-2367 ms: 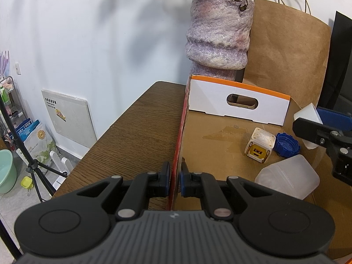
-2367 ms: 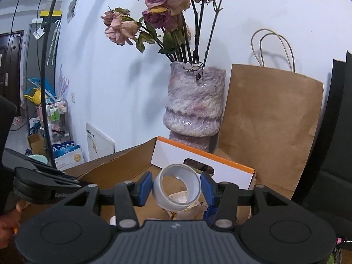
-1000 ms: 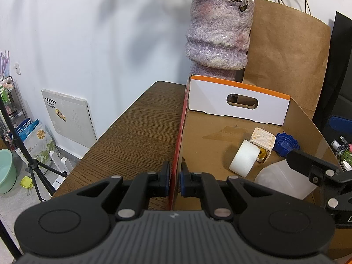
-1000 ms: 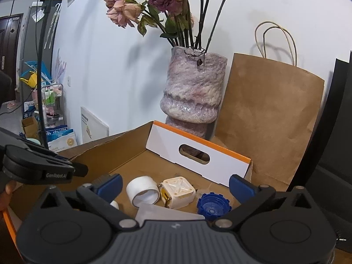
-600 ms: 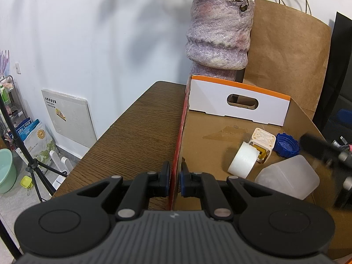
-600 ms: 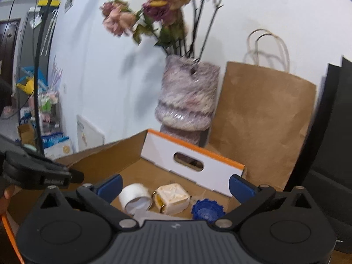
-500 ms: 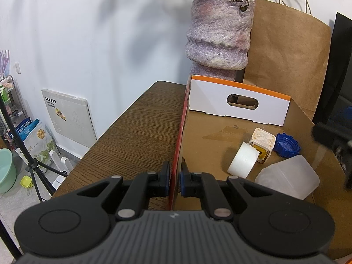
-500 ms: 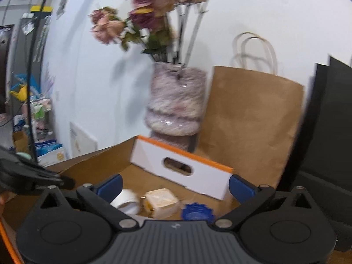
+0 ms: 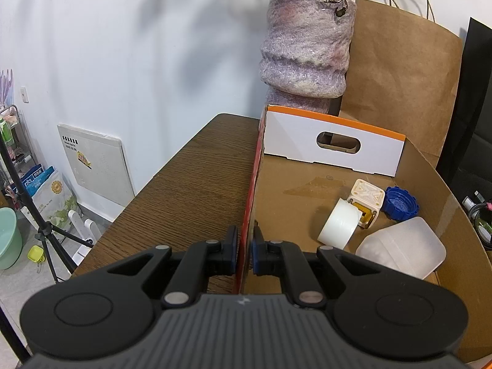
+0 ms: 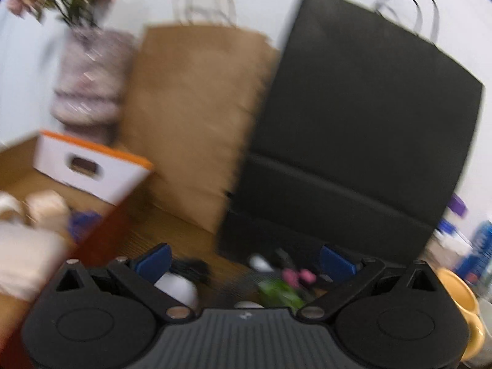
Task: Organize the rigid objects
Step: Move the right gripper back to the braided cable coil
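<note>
Two hand-held grippers are at work here, and yours on the left (image 9: 244, 253) is pinched together on the near side wall of the cardboard box (image 9: 250, 203), steadying it on the wooden tabletop (image 9: 190, 178). That wall is thin and will bend, so grip low and don't twist.

Inside the box, going rightward, lie a white tape roll (image 9: 336, 226) on its side, touching a cream cube-shaped gadget (image 9: 367, 201), then a blue ridged cap (image 9: 401, 207) just beside the cube, with a frosted plastic tub (image 9: 402, 250) nearer you. All four look light and stiff; the tape roll will likely roll if nudged, and the tub's smooth walls seem slippery.

Your right hand-held gripper (image 10: 244, 259) has its fingers wide apart and holds nothing. It points past the box's outer corner at a blurred clutter on the tabletop in front of a black bag (image 10: 363, 129): something white and rounded (image 10: 176, 289), something green (image 10: 281, 295), something pink (image 10: 296, 275). Blur hides what they are. A yellow mug (image 10: 459, 301) stands far right; if you take it, grip across the rim wall, as glazed surfaces tend to slip and chip.
</note>
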### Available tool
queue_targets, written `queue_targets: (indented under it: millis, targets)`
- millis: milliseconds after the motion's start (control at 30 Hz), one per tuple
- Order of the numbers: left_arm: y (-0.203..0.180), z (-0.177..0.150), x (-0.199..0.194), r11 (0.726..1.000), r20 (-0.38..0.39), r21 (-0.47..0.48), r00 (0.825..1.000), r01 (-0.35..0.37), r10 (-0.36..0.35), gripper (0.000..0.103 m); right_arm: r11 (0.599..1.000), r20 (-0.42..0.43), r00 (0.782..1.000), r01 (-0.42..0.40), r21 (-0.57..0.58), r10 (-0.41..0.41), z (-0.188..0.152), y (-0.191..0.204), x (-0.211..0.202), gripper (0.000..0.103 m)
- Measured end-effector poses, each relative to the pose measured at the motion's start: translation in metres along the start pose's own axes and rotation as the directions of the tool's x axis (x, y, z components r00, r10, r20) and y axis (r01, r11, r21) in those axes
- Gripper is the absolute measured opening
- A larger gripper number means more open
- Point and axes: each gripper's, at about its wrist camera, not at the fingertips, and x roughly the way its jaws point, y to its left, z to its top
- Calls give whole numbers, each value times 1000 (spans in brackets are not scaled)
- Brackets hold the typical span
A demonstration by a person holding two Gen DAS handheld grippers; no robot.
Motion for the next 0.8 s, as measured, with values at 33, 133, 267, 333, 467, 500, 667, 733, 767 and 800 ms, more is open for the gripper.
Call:
queue_targets:
  millis: [33,133,267,333,467,500,667,733,767,800]
  targets:
    - [0,0,0,1000,0,1,1000,0,0,10,1000,-16,1000,17,-1,-17,-5,-5,3,103]
    - [0,0,0,1000,0,0,1000,0,0,10,999,-69,997,38,1,-38,-17,-17,14,103]
    - [0,0,0,1000,0,0,1000,0,0,10,999,-106,994,31,-11,-32,-27,-17,26,103]
    - [0,0,0,1000,0,0,1000,0,0,10,999,-116,993,25,-38,-29,-32,-13,27,103]
    - [0,0,0,1000,1,0,1000,-1,1,10,995,-113,992,45,-84,-54,-36,-2,34,103]
    - [0,0,0,1000,0,0,1000,0,0,10,995,-108,992,48,-87,-57,-36,-1,33,103]
    - [0,0,0,1000,0,0,1000,0,0,10,995,-109,992,47,-90,-56,-34,0,35,98]
    - [0,0,0,1000,0,0,1000,0,0,10,996,-109,993,31,-84,-40,-34,-1,35,92]
    - [0,0,0,1000,0,0,1000,0,0,10,996,-107,994,29,-87,-39,-34,0,34,92]
    - [0,0,0,1000,0,0,1000,0,0,10,996,-106,994,30,-89,-40,-34,0,35,92]
